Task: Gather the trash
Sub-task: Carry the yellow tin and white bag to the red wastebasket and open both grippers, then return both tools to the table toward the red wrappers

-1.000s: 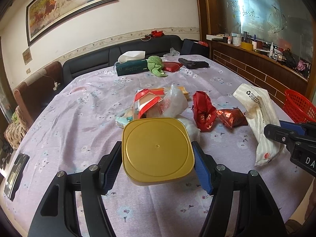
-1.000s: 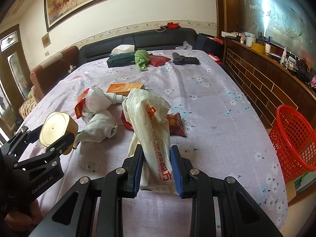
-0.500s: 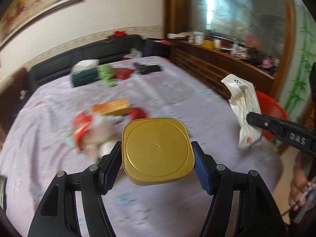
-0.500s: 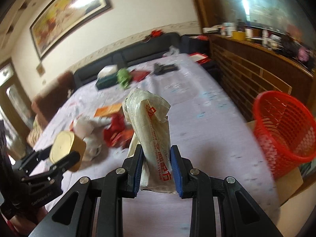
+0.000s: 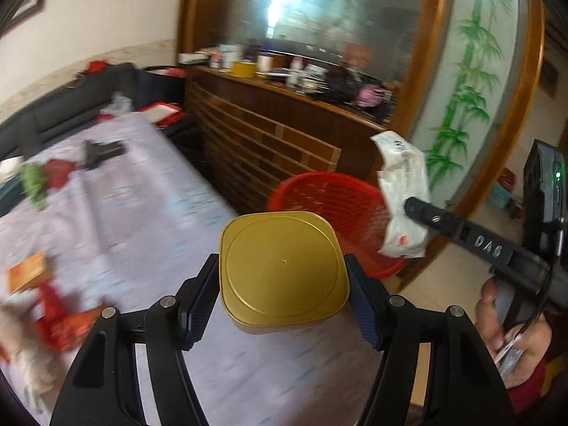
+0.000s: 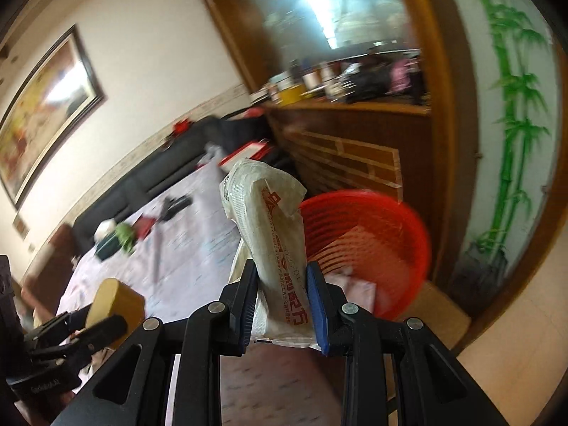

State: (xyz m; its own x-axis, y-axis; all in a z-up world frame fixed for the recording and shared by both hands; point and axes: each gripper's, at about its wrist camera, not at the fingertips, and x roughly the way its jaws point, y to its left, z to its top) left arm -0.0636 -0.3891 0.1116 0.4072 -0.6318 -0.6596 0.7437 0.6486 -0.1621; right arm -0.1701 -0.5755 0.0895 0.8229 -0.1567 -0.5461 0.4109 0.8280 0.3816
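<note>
A gold, square, round-cornered plastic lid on a pale container (image 5: 282,264) sits clamped between the blue-padded fingers of the left gripper (image 5: 282,293), its flat top facing the camera and the pads pressing on its two sides. The right gripper (image 6: 280,303) pinches a white crinkled plastic wrapper with red print (image 6: 273,234) that stands up out of its narrow jaws, the folded top leaning slightly left.

Just beyond both grippers stands a red plastic mesh basket (image 5: 319,195), on the floor at the table's corner; from the right wrist view the basket (image 6: 376,223) lies right behind the wrapper, with pale paper scraps in its bottom. In the left wrist view the wrapper (image 5: 403,191) hangs over the basket's right rim, held by the right gripper (image 5: 411,207) coming in from the right, with a hand (image 5: 511,333) below it.

To the left of the grippers stretches a lilac flowered tablecloth (image 5: 142,220), blurred, carrying red wrappers (image 5: 60,316) and an orange flat box (image 5: 26,271). Behind the basket runs a brown wooden slatted cabinet (image 5: 269,142).
</note>
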